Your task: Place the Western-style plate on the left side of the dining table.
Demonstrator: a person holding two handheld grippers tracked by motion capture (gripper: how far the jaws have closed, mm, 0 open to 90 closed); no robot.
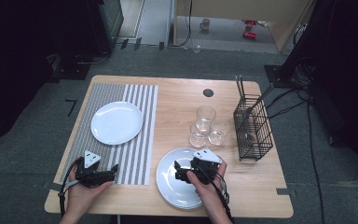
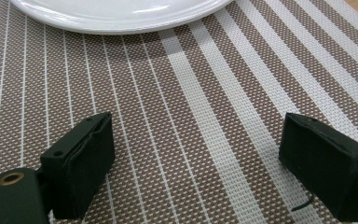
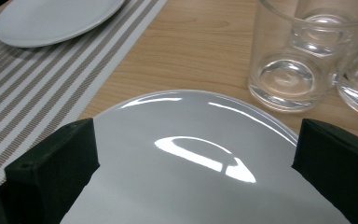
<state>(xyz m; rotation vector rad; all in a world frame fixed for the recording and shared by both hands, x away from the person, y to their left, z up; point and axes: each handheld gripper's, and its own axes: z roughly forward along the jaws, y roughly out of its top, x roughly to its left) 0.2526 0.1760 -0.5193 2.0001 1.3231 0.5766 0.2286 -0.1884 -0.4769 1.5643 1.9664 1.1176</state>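
1. The high view was evenly lit from above, and the pale wooden table [image 1: 177, 98] stood bright against dim grey carpet and near-black corners.
2. Shadows were soft and short, falling just beside the black wire rack [image 1: 252, 128].
3. Glare struck the round white plate near the person [image 3: 196, 158] as a curved white highlight.
4. The 3 clear drinking glasses [image 3: 303, 60] looked slightly soft and caught faint reflections.
5. The brown-and-white striped woven placemat [image 2: 191, 116] was sharp, its weave crisp, while the black jaws at the bottom edge blurred a little.
6. The high view was coarse and low in detail.
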